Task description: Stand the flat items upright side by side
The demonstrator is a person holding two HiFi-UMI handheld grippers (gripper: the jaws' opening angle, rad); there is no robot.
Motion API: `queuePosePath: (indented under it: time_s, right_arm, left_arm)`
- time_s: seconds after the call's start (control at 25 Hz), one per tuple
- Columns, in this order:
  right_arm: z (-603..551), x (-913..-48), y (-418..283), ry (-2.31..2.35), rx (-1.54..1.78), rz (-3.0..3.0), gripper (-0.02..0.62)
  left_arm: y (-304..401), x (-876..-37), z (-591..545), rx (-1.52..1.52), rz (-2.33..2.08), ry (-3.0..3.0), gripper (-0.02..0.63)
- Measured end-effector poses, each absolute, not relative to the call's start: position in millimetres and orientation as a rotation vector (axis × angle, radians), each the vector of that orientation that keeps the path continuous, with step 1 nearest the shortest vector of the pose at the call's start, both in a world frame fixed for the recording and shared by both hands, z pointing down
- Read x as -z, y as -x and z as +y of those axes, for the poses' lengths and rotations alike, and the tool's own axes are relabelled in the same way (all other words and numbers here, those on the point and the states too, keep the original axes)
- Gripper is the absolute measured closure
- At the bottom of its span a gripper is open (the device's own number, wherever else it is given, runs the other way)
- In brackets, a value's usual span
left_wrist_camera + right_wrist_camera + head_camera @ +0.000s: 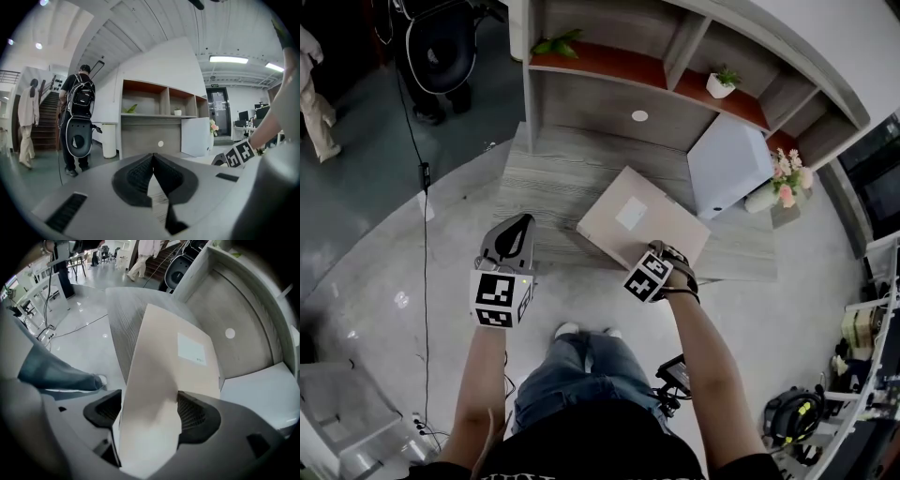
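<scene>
evidently i had the right gripper (659,255) clamped on the beige box (633,220) on the desk (548,183), to stand it beside the white box (727,164) at two o'clock; left gripper (514,236) hung closed, empty, at nine.

One beige flat box (630,221), one white panel (728,165), two grippers (522,225) (663,251)

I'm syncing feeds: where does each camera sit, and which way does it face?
Head view: on the person's head, facing steeply down at the grey wooden desk; both forearms show.
Left gripper view: on the left gripper, level toward the shelf unit; shut, empty jaws show.
Right gripper view: on the right gripper, along the flat beige box its jaws clamp.
Shared with head view: that box.
</scene>
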State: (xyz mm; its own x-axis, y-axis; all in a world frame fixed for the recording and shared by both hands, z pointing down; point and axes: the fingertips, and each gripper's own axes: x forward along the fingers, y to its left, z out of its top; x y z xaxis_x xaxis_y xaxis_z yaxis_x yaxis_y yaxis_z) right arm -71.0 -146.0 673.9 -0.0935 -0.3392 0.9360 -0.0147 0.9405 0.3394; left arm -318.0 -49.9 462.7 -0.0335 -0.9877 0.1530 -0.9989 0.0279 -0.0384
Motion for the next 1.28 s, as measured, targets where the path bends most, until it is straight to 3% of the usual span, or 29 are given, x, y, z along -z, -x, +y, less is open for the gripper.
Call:
queuePosePath:
  time_s: [1.0, 1.28]
  right_arm:
    - [-163.6, -704.1, 58.4, -0.648, 0.813, -1.520, 0.201]
    - [-159.9, -697.2, 46.5, -0.631, 0.810, -1.479, 0.201]
  left_arm:
    - [281.7, -519.3, -74.0, -0.328, -2.041, -2.198, 0.595]
    - [278.2, -519.8, -74.5, -0.319, -2.027, -2.191, 0.595]
